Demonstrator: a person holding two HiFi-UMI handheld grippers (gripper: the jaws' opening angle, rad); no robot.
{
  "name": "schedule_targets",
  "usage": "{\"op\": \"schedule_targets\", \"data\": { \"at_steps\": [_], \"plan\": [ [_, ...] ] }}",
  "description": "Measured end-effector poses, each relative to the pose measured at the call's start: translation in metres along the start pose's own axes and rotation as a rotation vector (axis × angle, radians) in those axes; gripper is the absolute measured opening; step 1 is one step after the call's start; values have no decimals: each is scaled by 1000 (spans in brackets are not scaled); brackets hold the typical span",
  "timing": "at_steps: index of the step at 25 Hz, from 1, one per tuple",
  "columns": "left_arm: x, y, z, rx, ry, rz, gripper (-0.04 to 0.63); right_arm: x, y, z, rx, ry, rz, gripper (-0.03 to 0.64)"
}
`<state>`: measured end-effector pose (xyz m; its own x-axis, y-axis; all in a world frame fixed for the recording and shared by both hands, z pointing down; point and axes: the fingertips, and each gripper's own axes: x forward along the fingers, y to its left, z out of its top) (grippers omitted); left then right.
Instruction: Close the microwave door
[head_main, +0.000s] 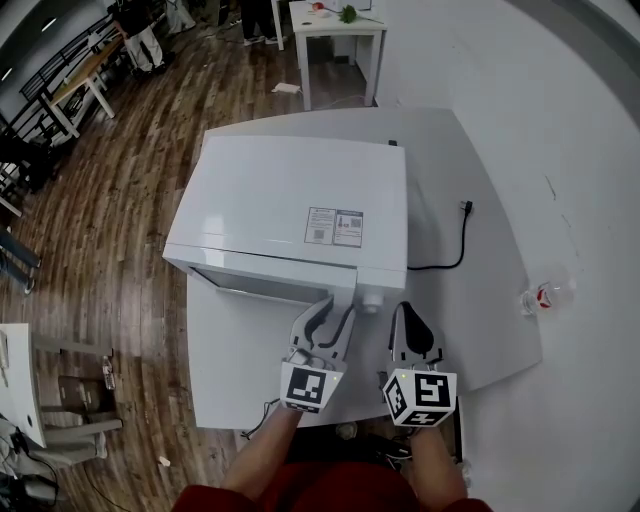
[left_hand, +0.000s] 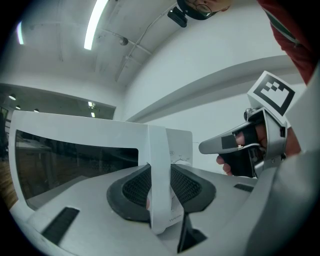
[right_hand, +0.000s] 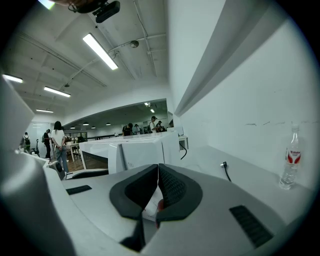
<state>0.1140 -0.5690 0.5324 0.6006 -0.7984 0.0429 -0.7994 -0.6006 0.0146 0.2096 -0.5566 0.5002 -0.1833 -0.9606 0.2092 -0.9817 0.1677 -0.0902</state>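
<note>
A white microwave stands on a white table. Its door, with a dark window, lies close against the body. My left gripper is level at the door's right side. Its pads are shut on the door's white vertical handle bar, in front of the control knob. My right gripper hovers just right of the left one, beside the microwave's front corner. Its jaws are shut with nothing between them. The right gripper view shows the microwave ahead to the left.
A black power cable runs along the table right of the microwave. A clear plastic bottle with a red label stands by the white wall. Wooden floor, a small white table and people lie beyond.
</note>
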Motion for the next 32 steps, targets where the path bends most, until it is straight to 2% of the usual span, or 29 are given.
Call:
{"op": "schedule_targets", "data": {
  "at_steps": [5, 18, 22, 26, 32],
  "plan": [
    [8, 4, -1, -23, 13, 22, 133, -2, 1, 0, 3, 0, -7, 28],
    [5, 3, -1, -15, 30, 24, 133, -13, 2, 7, -4, -15, -16, 28],
    [-6, 3, 4, -25, 36, 39, 133, -21, 5, 11, -5, -20, -12, 28],
    [-24, 0, 23, 12, 5, 45, 133, -31, 11, 17, -9, -37, -1, 28],
    [-58, 0, 43, 34, 2, 78, 133, -51, 28, 34, -18, -79, 29, 28]
  ]
}}
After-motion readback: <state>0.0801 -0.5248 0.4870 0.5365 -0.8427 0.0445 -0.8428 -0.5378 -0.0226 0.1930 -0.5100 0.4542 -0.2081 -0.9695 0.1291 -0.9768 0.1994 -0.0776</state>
